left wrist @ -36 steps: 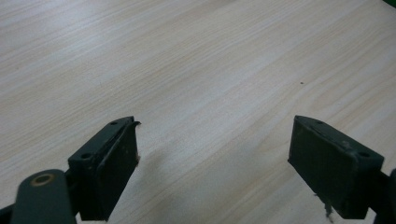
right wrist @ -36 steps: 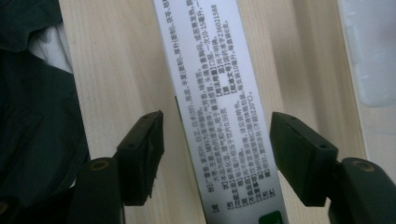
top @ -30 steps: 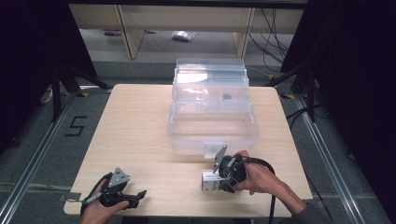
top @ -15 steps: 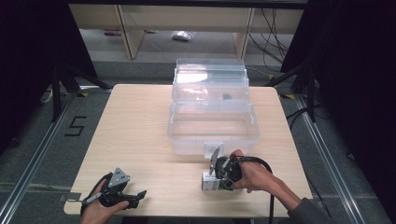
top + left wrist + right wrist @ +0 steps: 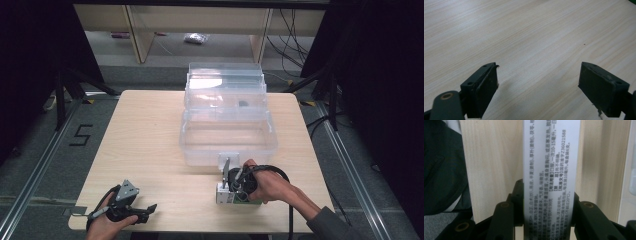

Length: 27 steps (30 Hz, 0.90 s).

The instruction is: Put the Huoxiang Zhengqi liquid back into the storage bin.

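A small white carton (image 5: 223, 196) with a green edge lies on the table near the front, right of centre. My right gripper (image 5: 229, 190) reaches it from the right, a hand around its body. In the right gripper view the carton (image 5: 549, 157) is a white face of printed text running up between the black jaws; my right gripper (image 5: 548, 195) has just been closing and both pads press on the carton's sides. My left gripper (image 5: 148, 210) rests at the front left corner, and in its own view my left gripper (image 5: 539, 75) stands open over bare wood.
A clear plastic storage box (image 5: 200, 150) stands open mid-table just behind the carton, its lid (image 5: 225, 85) tipped back with a small dark item (image 5: 243, 104) in it. The wooden table (image 5: 145, 135) ends close below both hands. Shelving and cables lie beyond.
The right hand and its gripper have shifted slightly left, down onto the carton. The left gripper and the clear box have stayed put.
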Available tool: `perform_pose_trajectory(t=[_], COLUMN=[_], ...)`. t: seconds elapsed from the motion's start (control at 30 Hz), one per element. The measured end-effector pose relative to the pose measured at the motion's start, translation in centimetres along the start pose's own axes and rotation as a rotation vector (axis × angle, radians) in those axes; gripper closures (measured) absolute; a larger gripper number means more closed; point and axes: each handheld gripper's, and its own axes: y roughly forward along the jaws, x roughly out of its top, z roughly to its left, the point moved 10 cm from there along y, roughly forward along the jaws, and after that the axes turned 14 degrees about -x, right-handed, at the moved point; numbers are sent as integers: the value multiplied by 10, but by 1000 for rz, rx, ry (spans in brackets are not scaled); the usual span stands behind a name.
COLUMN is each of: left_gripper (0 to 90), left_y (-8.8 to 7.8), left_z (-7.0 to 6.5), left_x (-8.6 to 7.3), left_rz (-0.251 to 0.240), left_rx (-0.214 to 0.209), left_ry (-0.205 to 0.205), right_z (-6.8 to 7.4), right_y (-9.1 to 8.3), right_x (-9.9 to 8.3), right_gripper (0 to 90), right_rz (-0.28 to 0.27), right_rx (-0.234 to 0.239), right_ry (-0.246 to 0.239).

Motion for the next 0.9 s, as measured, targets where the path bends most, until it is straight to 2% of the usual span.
perform_pose_trajectory(t=[0.03, 0.07, 0.1, 0.13, 0.17, 0.3, 0.33, 0.4, 0.43, 0.5, 0.53, 0.63, 0.67, 0.73, 0.8, 0.83, 0.87, 0.9], left_gripper=[151, 151, 151, 151, 151, 151, 151, 151, 151, 151, 151, 152, 151, 151, 151, 151, 151, 151], left_y=[0, 0, 0, 0, -1, -1, -1, -1, -1, -2, -1, -2, -1, -2, -2, -1, -1, -2], left_z=[0, 0, 0, 0, 3, 3, 3, 3, 2, 3, 3, 3, 3, 3, 3, 3, 3, 3], left_x=[0, 0, 0, 0, -1, -1, -1, -1, -1, -1, -1, -1, -1, -1, -1, -1, -1, -1], left_rz=[0, -1, 0, -1, 12, 21, 12, 15, 12, 21, 14, 15, 11, 16, 16, 15, 12, 15], left_rx=[0, 0, 1, 1, 15, 15, 15, 13, 13, 14, 13, 14, 14, 14, 14, 14, 14, 14], left_ry=[0, 0, 1, 1, 10, 17, 11, 12, 11, 16, 11, 12, 10, 13, 12, 12, 10, 13], right_z=[-1, 0, -2, 0, -1, -3, -6, -7, -8, -8, -13, -14, -17, -19, -19, -20, -20, -23], right_y=[0, -1, 0, -3, -6, -10, -10, -15, -18, -20, -23, -29, -29, -30, -34, -35, -37, -38], right_x=[0, -1, 1, -1, -2, -3, -3, -4, -5, -5, -4, -6, -6, -6, -6, -7, -7, -6], right_gripper=[644, 644, 644, 644, 644, 644, 644, 644, 644, 644, 644, 645, 645, 645, 645, 645, 645, 645], right_rz=[-10, -6, -31, -12, -17, -19, -36, -26, -24, -23, -38, -19, -31, -34, -38, -43, -36, -53], right_rx=[2, 6, 5, 5, 5, 11, 4, 2, 4, 7, 1, 1, -5, -8, 2, 1, 1, -2], right_ry=[-19, -8, -39, 0, 0, 1, -20, -7, 18, 17, -11, 14, -6, -13, 10, -4, 3, -26])
